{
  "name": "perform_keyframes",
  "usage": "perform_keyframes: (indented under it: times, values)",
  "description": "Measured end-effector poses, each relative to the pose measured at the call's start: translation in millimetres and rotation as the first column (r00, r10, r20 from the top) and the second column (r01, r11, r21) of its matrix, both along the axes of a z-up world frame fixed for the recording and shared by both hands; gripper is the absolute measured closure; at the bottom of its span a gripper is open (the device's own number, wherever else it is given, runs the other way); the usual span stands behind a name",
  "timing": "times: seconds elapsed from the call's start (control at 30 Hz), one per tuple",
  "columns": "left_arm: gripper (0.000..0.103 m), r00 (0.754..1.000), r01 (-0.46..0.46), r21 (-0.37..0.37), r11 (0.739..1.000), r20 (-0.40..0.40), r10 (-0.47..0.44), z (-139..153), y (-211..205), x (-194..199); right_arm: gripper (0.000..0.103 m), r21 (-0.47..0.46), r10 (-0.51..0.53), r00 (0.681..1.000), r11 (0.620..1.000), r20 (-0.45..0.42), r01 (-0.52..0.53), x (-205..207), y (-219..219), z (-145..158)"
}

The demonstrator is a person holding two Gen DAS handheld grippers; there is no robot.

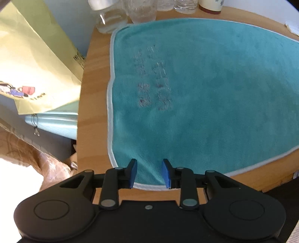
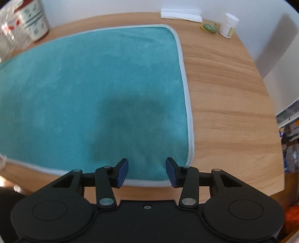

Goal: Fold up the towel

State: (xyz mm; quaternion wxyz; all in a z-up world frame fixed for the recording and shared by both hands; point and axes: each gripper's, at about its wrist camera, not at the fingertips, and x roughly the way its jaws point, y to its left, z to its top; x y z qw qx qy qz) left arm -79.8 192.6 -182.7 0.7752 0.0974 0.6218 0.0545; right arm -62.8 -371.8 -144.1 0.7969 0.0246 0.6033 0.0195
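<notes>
A teal towel (image 1: 205, 89) with a pale border lies spread flat on the wooden table (image 1: 95, 78); faint embroidered marks show near its left side. My left gripper (image 1: 149, 172) is open, its blue pads straddling the towel's near edge close to the near-left corner. In the right wrist view the same towel (image 2: 93, 89) fills the left and middle. My right gripper (image 2: 147, 172) is open over the near edge, close to the near-right corner. Whether the fingers touch the cloth I cannot tell.
Clear plastic bottles (image 1: 110, 16) and a jar stand along the table's far edge. A yellow paper bag (image 1: 37, 61) hangs off the left side. On the right lie folded white tissues (image 2: 181, 15), a white pill bottle (image 2: 229, 25) and a small green object (image 2: 209, 28); bare wood (image 2: 233, 102) lies beyond the towel.
</notes>
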Motion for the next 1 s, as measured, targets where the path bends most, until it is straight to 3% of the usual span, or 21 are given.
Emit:
perform_keyframes:
  times: [0.17, 0.27, 0.6, 0.9, 1.0]
  values:
    - [0.074, 1.000, -0.018, -0.027, 0.999, -0.003, 0.018, -3, 7, -1, 0.054, -0.019, 0.041, 0.999, 0.999, 0.007, -0.041, 0, 2, -2]
    - [0.074, 0.999, -0.050, -0.044, 0.998, -0.009, 0.049, -4, 12, 0, 0.048, -0.028, 0.051, 0.999, 0.998, 0.009, -0.050, -4, -1, -3]
    - [0.075, 0.997, -0.075, -0.022, 0.997, -0.032, 0.075, -7, 2, -4, 0.043, -0.023, 0.080, 0.997, 0.997, 0.005, -0.080, -8, -14, -7]
    - [0.074, 0.991, -0.135, -0.026, 0.990, -0.007, 0.135, -3, 11, -16, 0.048, -0.032, 0.071, 0.997, 0.997, -0.012, -0.071, -7, -15, -4]
    - [0.069, 0.985, -0.175, -0.015, 0.985, 0.009, 0.175, 0, 21, -17, 0.048, -0.040, 0.029, 1.000, 0.999, 0.013, -0.028, -11, -25, 2]
